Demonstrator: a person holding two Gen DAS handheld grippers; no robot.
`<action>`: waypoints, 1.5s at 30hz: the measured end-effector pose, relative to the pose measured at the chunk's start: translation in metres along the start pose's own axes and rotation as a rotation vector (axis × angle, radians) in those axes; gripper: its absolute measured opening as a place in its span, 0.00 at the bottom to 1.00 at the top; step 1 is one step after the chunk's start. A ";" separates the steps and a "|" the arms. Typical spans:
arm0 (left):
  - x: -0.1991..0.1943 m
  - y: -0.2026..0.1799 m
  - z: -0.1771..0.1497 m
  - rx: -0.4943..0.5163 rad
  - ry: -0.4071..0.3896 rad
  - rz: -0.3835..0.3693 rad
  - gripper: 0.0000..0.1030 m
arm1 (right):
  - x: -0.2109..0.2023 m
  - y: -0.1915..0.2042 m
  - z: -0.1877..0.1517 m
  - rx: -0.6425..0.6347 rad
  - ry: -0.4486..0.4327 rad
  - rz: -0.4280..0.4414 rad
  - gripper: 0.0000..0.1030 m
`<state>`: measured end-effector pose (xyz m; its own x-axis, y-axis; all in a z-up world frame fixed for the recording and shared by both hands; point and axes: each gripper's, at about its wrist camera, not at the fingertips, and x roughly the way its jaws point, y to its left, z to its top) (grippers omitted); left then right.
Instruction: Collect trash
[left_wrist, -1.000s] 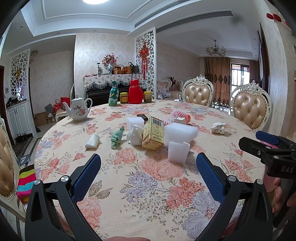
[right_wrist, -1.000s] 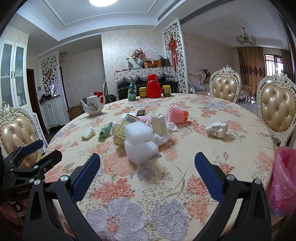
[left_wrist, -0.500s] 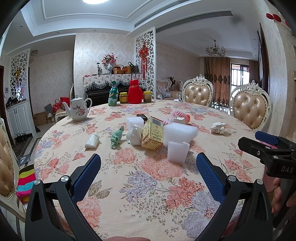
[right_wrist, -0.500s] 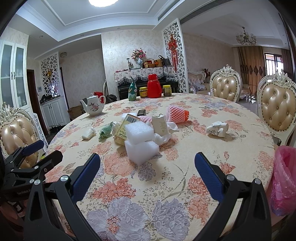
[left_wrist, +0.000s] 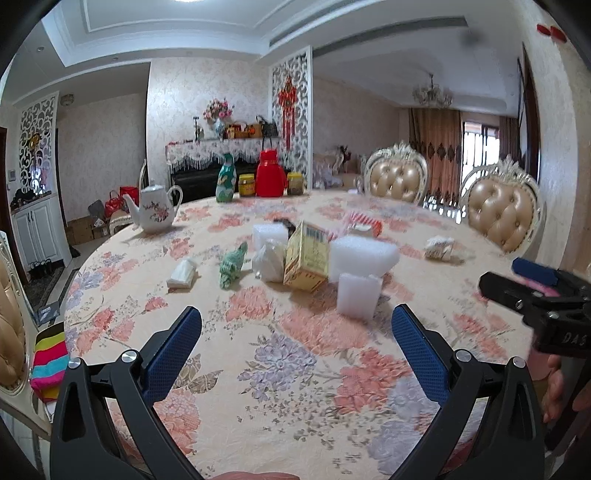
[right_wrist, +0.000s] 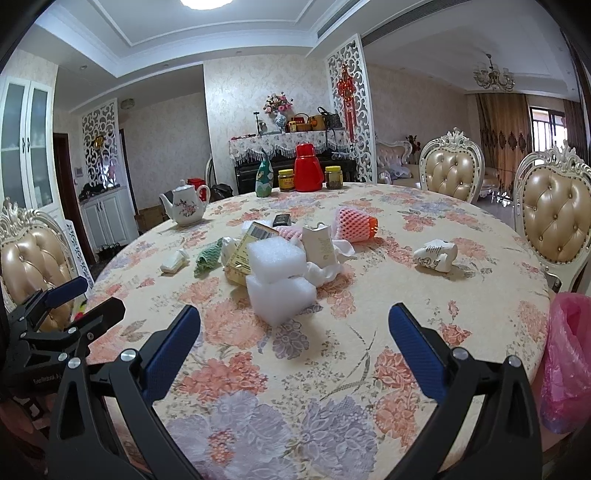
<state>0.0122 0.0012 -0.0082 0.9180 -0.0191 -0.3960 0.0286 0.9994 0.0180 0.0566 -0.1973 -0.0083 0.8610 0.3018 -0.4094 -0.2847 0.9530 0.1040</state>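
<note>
- Over the near edge of the round floral table (left_wrist: 295, 362), left wrist view: left gripper (left_wrist: 295, 343) hangs with its blue pads wide apart, nothing between them.
- Trash sits in a cluster mid-table, well ahead of the fingers: yellow carton (left_wrist: 307, 256) upright, tilted a bit, white foam block (left_wrist: 364, 254) just right of it resting on a smaller foam block (left_wrist: 358, 295) in front.
- Left of the carton: crumpled white bag (left_wrist: 269, 260) touching it, green foam net (left_wrist: 232, 264), then a white wrapper (left_wrist: 183, 273) lying apart further left.
- Another foam piece (left_wrist: 269, 234) behind the bag; red foam net (left_wrist: 360, 223) behind the carton, blurred.
- Crushed white cup (left_wrist: 439, 248) alone on the right side of the table.
- Right gripper (left_wrist: 517, 280) enters at the right edge, seen side-on, pads apart.
- Far table edge: teapot (left_wrist: 154, 212), green bottle (left_wrist: 226, 182), red thermos (left_wrist: 270, 178), two jars either side of it.
- Right wrist view: right gripper (right_wrist: 293, 343) also spread wide, empty, over the table's (right_wrist: 295, 406) near part.
- Two stacked foam blocks (right_wrist: 277, 280) nearest, straight ahead; yellow carton (right_wrist: 245, 254) leans behind-left of them, small beige carton (right_wrist: 320, 245) upright behind-right on crumpled white plastic.
- Red foam net (right_wrist: 356, 226) behind that; crushed cup (right_wrist: 436, 254) apart to the right; green net (right_wrist: 207, 256) and wrapper (right_wrist: 174, 261) to the left.
- Pink trash bag (right_wrist: 569, 365) hangs off the table's right edge.
- Left gripper (right_wrist: 70, 306) at left edge, pads apart.
</note>
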 end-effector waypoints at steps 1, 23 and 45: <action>0.007 0.001 0.000 0.010 0.018 0.006 0.94 | 0.004 -0.003 0.001 0.003 0.010 -0.006 0.96; 0.217 0.158 0.044 -0.138 0.408 0.222 0.94 | 0.148 -0.189 0.047 0.327 0.248 -0.315 0.96; 0.315 0.202 0.049 -0.198 0.529 0.271 0.63 | 0.277 -0.224 0.058 0.321 0.436 -0.379 0.79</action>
<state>0.3270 0.1960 -0.0842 0.5612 0.2010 -0.8029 -0.2980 0.9541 0.0306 0.3829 -0.3256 -0.0926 0.6079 -0.0308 -0.7934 0.2025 0.9722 0.1174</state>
